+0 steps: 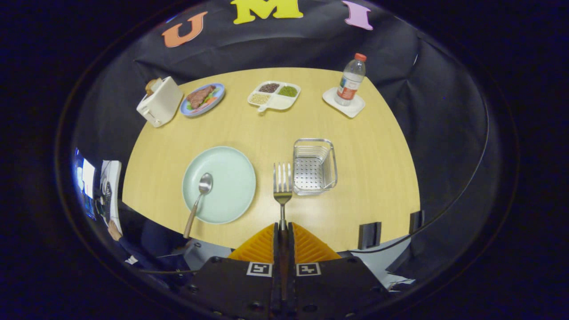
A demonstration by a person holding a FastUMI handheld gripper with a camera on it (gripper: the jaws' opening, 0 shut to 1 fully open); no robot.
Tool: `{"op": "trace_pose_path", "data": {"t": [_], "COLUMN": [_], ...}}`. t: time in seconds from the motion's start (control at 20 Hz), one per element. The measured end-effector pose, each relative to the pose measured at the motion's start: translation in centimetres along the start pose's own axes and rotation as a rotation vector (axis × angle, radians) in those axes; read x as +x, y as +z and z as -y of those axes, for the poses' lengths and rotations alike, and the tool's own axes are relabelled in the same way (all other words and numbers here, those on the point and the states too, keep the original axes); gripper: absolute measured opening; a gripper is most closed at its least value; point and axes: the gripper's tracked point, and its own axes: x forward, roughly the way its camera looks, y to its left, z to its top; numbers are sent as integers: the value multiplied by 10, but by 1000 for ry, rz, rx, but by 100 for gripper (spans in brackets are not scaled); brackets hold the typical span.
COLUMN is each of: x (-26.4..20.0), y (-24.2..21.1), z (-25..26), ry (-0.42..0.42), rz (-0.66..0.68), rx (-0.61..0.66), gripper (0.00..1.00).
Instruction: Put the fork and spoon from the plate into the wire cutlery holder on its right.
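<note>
Table (266,129): 1 fork (282,184) in claw (283,229), 1 spoon (202,189)

I've got the fork (282,184) upright mid-frame, the spoon (201,194) on the plate (231,178) left, and the wire holder (314,166) right.

even overhead light keeps the wooden table (266,129) bright and sharp, shadows under things stay short and soft, a small glint sits on the spoon (205,182) bowl, and the fisheye bends the table's edges while the surrounding booth falls dim.
</note>
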Motion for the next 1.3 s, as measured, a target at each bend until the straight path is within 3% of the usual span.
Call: {"op": "trace_pose_path", "data": {"t": [0.5, 0.9, 1.1, 1.3], "x": [21, 27, 19, 11], "y": [34, 39, 47, 56], "z": [41, 42, 43, 43], "ry": [-63, -67, -74, -64], "rz": [-161, -195, -180, -127], "rx": [-27, -20, -15, 21], "gripper": [5, 5, 10, 51]}}
